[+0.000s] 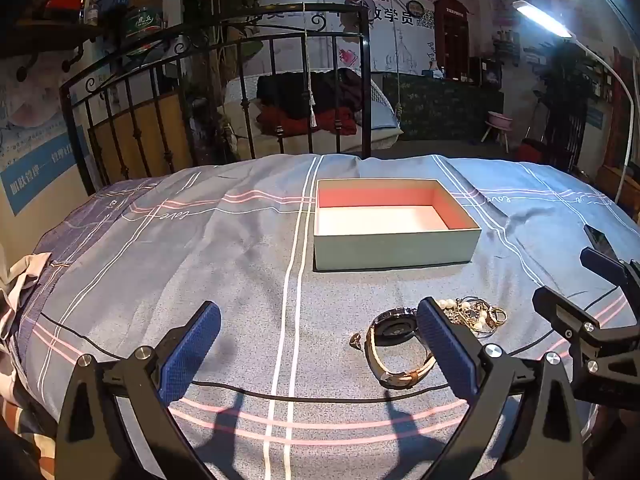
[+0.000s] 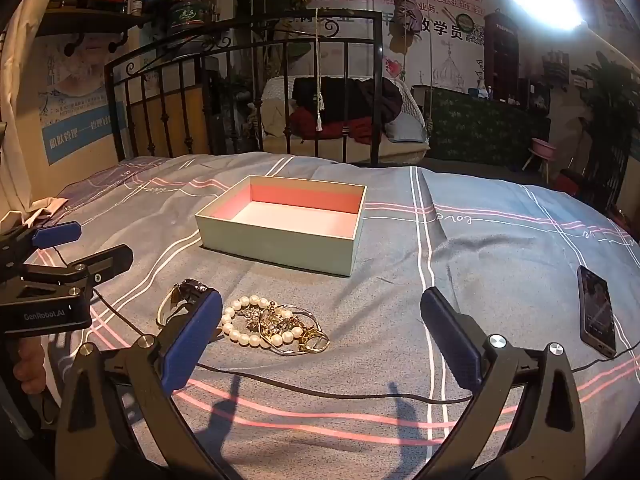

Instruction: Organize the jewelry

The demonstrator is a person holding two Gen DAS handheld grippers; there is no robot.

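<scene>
Reads "GenRobot.AI" on left gripper body; "love" in script on bedsheet, right of box; "TELEPHONE" on red booth behind.

Bed, striped grey cover: open box far centre; watch, pearl bracelet, gold jewelry pile near; phone right.

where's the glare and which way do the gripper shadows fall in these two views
Right wrist view: the lamp blows out to white glare at upper right. Left wrist view: it reads as a clean bar. In both, finger shadows fall toward the camera on the bedspread, and fisheye bends the bed rail.
</scene>
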